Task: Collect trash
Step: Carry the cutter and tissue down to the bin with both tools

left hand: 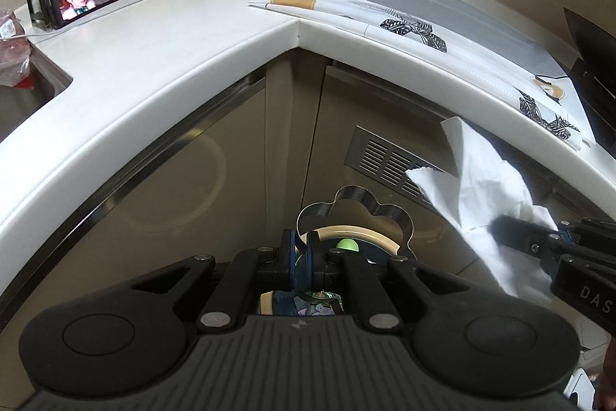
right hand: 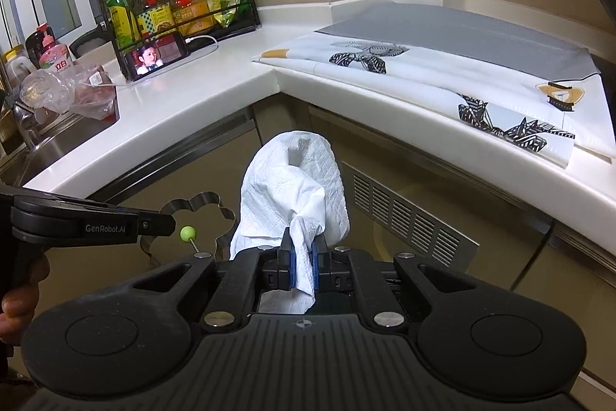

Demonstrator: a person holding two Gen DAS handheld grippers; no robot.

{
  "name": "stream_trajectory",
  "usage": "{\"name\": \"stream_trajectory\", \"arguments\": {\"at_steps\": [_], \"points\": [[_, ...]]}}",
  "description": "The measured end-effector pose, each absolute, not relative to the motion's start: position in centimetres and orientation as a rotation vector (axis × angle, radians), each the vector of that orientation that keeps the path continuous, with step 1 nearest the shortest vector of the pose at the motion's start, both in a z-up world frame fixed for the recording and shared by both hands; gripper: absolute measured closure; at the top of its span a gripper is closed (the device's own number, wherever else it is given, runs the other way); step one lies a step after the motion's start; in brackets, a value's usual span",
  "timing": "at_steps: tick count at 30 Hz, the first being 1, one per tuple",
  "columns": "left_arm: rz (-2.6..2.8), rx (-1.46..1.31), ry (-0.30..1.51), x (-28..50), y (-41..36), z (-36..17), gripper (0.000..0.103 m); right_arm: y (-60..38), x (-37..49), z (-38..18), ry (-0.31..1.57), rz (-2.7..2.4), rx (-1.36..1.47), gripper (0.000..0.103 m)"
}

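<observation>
My left gripper is shut on the rim of a flower-shaped metal ring mould with a green knob, held in the air in front of the cabinet corner. The mould also shows in the right wrist view, left of the tissue. My right gripper is shut on a crumpled white paper towel, held below the counter edge. In the left wrist view the towel hangs at the right from the right gripper's fingers. Below the mould, a bin opening with trash shows between my fingers.
An L-shaped white counter wraps the corner. A patterned mat lies on its right part. A phone and bottle rack stand at the back left. A sink with a plastic bag is at the left. A vent grille is in the cabinet.
</observation>
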State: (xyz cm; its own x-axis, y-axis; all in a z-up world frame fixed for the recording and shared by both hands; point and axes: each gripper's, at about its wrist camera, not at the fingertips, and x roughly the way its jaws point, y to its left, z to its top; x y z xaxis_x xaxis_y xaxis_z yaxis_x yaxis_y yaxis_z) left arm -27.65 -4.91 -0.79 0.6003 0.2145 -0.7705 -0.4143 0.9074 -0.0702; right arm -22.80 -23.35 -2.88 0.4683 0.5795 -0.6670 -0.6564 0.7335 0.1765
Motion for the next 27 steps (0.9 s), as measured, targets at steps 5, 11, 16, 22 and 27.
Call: {"name": "stream_trajectory", "arguments": {"at_steps": [5, 11, 16, 22, 27], "points": [[0.364, -0.254, 0.858, -27.4, -4.9, -0.9, 0.098, -23.3, -22.6, -3.1, 0.786, 0.755, -0.108, 0.094], [0.364, -0.262, 0.866, -27.3, -4.7, -1.2, 0.098, -23.1, -22.4, -3.3, 0.806, 0.749, -0.105, 0.094], [0.369, -0.268, 0.875, -27.2, -4.6, -1.6, 0.098, -23.0, -22.3, -3.6, 0.817, 0.753, -0.107, 0.094], [0.367, -0.267, 0.880, -27.2, -4.7, -1.8, 0.098, -23.0, -22.2, -3.6, 0.822, 0.753, -0.106, 0.094], [0.368, -0.264, 0.895, -26.9, -4.9, -2.0, 0.098, -23.2, -22.2, -3.9, 0.829, 0.745, -0.095, 0.094]]}}
